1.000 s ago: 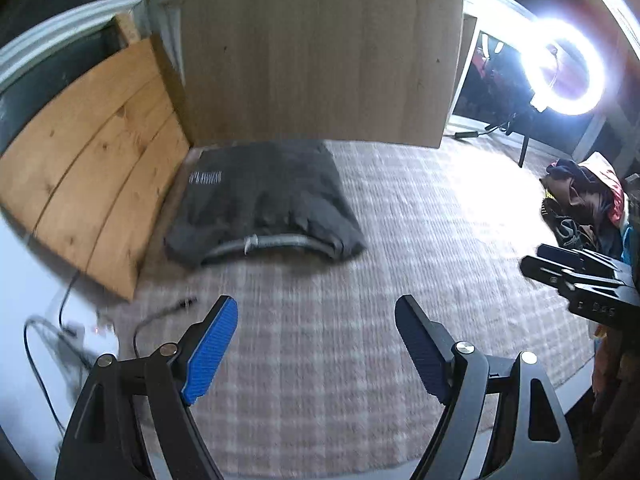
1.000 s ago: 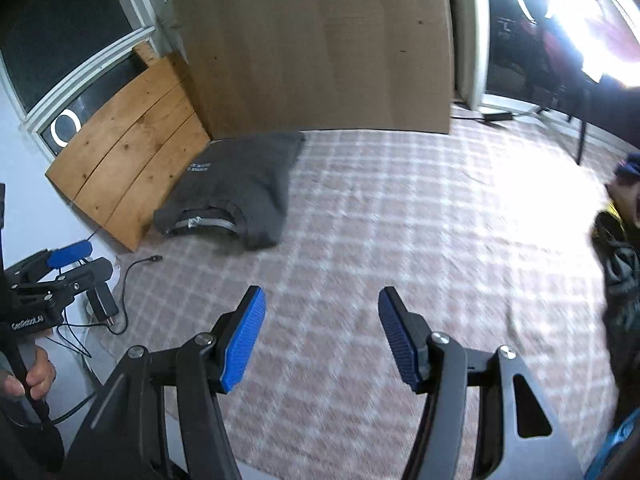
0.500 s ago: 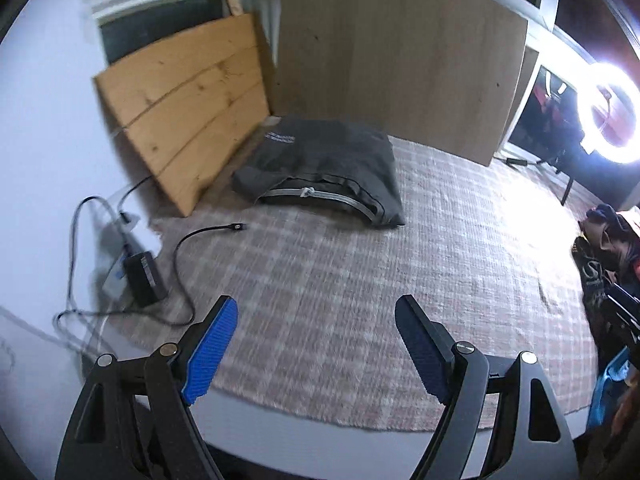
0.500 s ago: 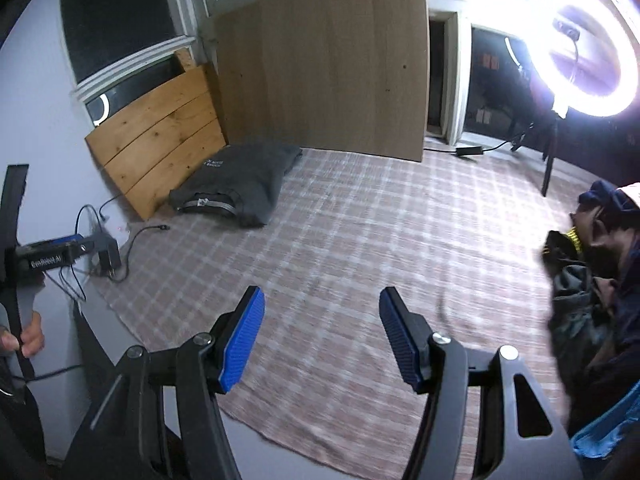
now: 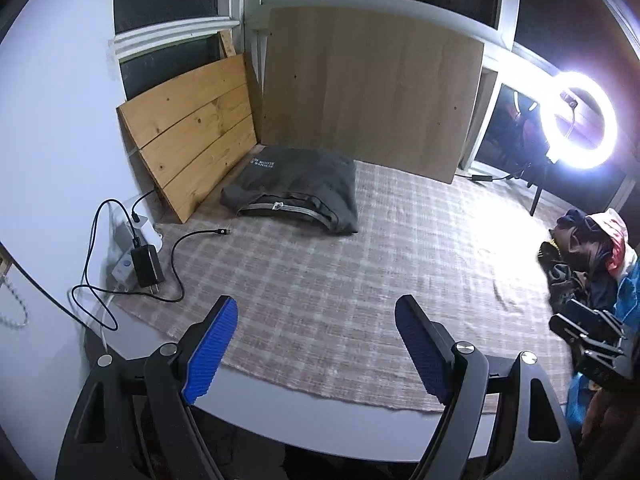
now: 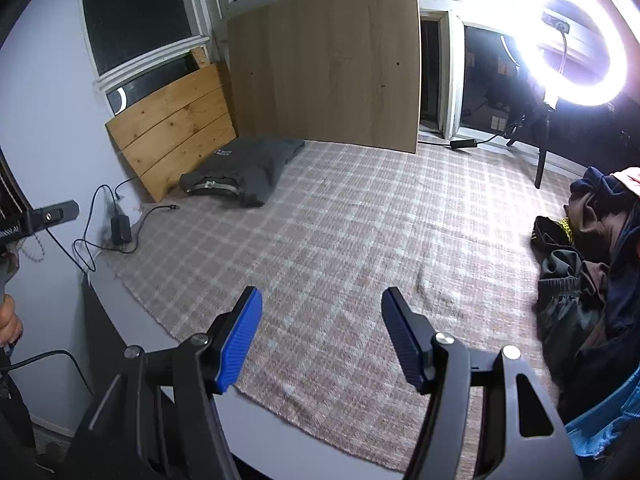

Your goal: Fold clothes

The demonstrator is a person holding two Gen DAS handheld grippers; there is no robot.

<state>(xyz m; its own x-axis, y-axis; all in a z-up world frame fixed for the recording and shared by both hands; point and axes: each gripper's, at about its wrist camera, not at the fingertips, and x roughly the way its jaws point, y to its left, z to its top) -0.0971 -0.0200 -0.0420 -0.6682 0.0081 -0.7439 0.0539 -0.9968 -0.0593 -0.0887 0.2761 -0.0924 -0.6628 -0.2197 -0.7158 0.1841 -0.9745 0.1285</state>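
— Left wrist view: where's the next garment?
— The clothes pile (image 5: 588, 256) lies far right; left gripper (image 5: 316, 344) spread, empty.
— Right wrist view?
— Pile (image 6: 588, 264) close on the right; right gripper (image 6: 320, 332) spread, empty, nearer. Folded sweatshirt (image 6: 244, 172) far left.

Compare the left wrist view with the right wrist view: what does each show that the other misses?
Only the left wrist view shows the left gripper with empty, open jaws, and the right gripper's black body at its right edge. Only the right wrist view shows the right gripper, open and empty, and a hand at its left edge. Both show the folded dark grey garment, the checked beige cloth, the heap of unfolded clothes and the glowing ring light.
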